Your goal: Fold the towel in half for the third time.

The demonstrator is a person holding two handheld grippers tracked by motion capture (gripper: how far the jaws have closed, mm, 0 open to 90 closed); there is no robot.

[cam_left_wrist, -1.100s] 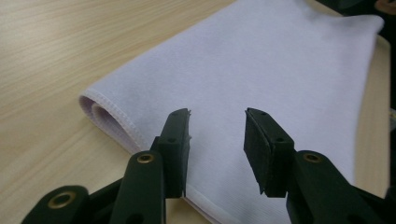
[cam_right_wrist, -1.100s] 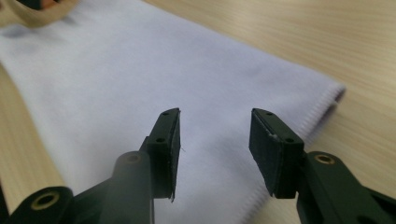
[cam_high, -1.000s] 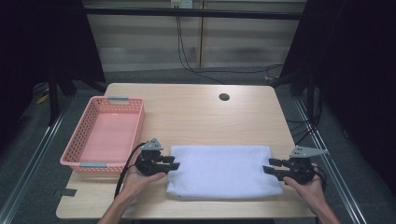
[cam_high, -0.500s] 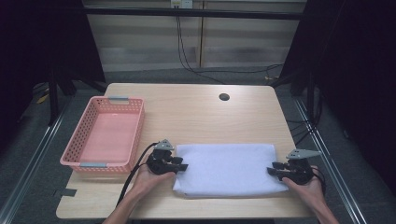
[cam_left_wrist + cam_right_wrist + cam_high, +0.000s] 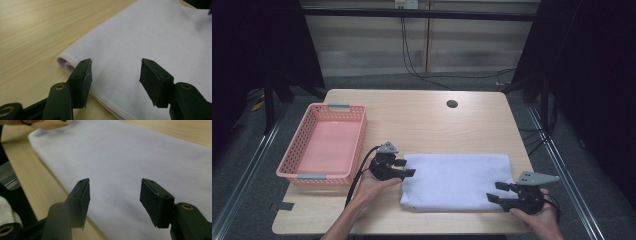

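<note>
Your left gripper (image 5: pixel 409 167) and your right gripper (image 5: pixel 493 191) have both just been opening and now stand wide, gripping nothing, at the left edge and the near right corner of the folded white towel (image 5: pixel 457 180), which lies flat on the counter (image 5: pixel 422 115) beside the pink basket (image 5: pixel 324 145).

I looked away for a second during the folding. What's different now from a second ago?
Both tools have just opened and let go of the cloth. The left tool sits at its left edge, and the right tool has slid to its near right corner. The cloth is now a narrower fold. The basket hasn't moved.
</note>
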